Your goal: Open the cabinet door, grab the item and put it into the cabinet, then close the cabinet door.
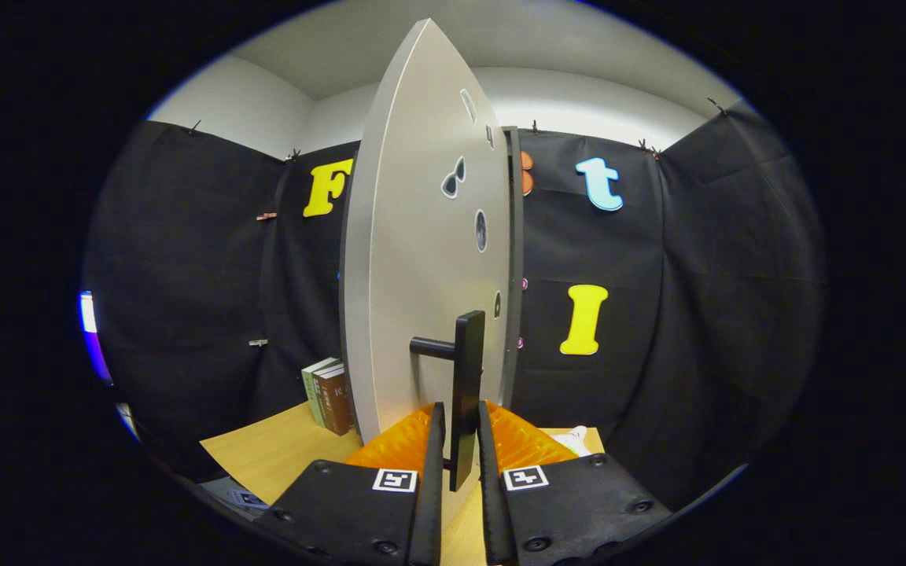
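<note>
Black cloth is hanging around the booth behind everything, with pale wall and ceiling showing above it, and a light wooden tabletop point(272, 460) is running beneath my fingers. Right in front of me, the silver cabinet door point(414, 259) is standing swung out, seen nearly edge-on, with small stickers dotted up its face. Its dark bar handle point(467, 393) is standing upright on a short stub off the door, and the lower end of that bar is sitting between my two fingers. My gripper point(459, 444) is standing with its fingers drawn close on either side of the bar, though I cannot tell whether both are actually pressing on it. Left of the door, a few books point(329, 397) are standing upright on the tabletop against the cloth. Beyond my right finger, something small and white point(576, 439) is lying on the tabletop.
</note>
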